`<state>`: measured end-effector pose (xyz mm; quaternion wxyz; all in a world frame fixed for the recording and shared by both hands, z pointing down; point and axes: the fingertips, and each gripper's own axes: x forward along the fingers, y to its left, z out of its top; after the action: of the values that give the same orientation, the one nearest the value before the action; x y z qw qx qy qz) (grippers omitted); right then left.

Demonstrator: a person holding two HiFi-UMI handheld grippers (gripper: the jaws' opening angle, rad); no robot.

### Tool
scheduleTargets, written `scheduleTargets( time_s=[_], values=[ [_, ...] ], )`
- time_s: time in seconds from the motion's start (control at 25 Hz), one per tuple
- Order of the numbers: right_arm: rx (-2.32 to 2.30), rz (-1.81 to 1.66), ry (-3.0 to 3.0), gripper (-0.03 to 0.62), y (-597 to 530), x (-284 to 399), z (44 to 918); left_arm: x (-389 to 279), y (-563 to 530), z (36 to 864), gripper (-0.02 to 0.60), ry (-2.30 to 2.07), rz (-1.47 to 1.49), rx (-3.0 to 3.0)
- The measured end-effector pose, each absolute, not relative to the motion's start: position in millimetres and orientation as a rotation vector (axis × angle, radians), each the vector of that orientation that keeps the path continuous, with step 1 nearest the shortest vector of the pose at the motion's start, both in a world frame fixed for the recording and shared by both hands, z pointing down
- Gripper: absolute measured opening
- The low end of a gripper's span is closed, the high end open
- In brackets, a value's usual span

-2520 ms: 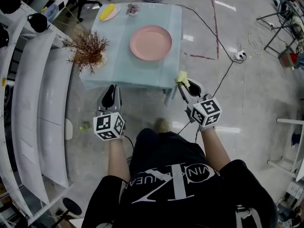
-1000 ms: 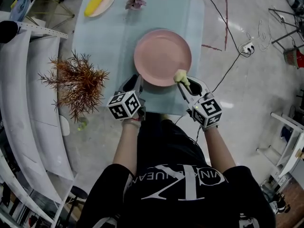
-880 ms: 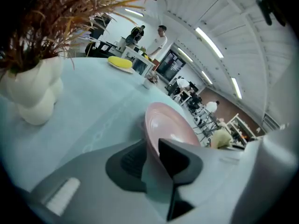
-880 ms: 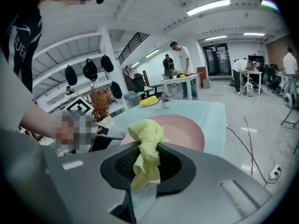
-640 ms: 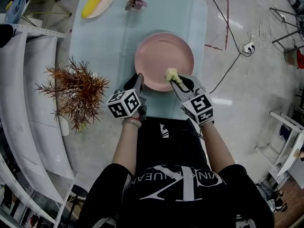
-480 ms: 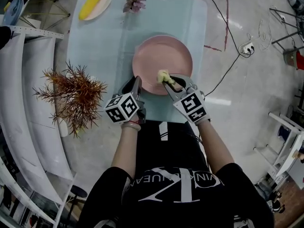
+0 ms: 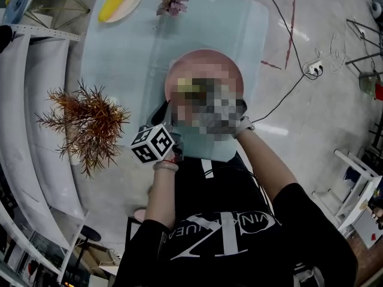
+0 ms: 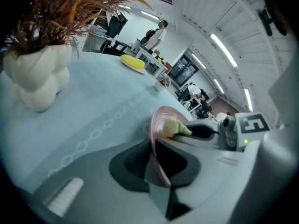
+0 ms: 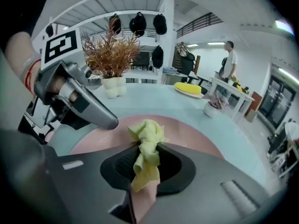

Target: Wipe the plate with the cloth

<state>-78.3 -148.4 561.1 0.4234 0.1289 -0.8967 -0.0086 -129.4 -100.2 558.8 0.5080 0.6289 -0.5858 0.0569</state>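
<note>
A pink plate [image 7: 203, 61] lies on the pale blue table [image 7: 125, 58]; a mosaic patch covers its near half in the head view. My left gripper [image 8: 156, 148] is shut on the plate's near-left rim, which runs edge-on between its jaws. Its marker cube [image 7: 152, 143] shows in the head view. My right gripper [image 9: 146, 148] is shut on a bunched yellow-green cloth [image 9: 148, 130], held over the plate [image 9: 191, 134] at its near part. The left gripper view shows the cloth [image 8: 175, 126] against the plate's face.
A dried reddish plant in a white vase [image 7: 84, 121] stands at the table's left edge, close to my left arm. A small dish holding something yellow [image 7: 119, 3] and a small potted plant [image 7: 172, 3] sit at the far side. White shelving [image 7: 30, 118] runs along the left. Cables [image 7: 287, 70] cross the floor on the right.
My right gripper has carried the cloth leftwards from the plate's near-right rim onto the plate. The left gripper has stayed at the near-left rim.
</note>
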Motion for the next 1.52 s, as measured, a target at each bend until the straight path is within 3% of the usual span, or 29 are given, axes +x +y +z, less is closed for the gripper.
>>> scheduleTargets(
  time_s=[0.28, 0.56, 1.0, 1.52],
  values=[
    [0.247, -0.281, -2.154, 0.075, -186.6, -101.6, 568.1, -130.7, -100.0, 560.0, 0.0, -1.405, 0.136, 1.525],
    [0.348, -0.328, -2.077, 0.072, -225.3, -72.4, 569.7, -129.8, -100.3, 559.5, 0.0, -1.417, 0.174, 1.545],
    [0.496, -0.278, -1.912, 0.069, -235.8, -2.1, 572.0, -129.1, -99.1, 559.0, 0.0, -1.422, 0.194, 1.552],
    [0.453, -0.047, -1.815, 0.066, -172.8, 62.5, 576.1, -128.3, -99.1, 558.7, 0.0, -1.411, 0.195, 1.549]
  ],
)
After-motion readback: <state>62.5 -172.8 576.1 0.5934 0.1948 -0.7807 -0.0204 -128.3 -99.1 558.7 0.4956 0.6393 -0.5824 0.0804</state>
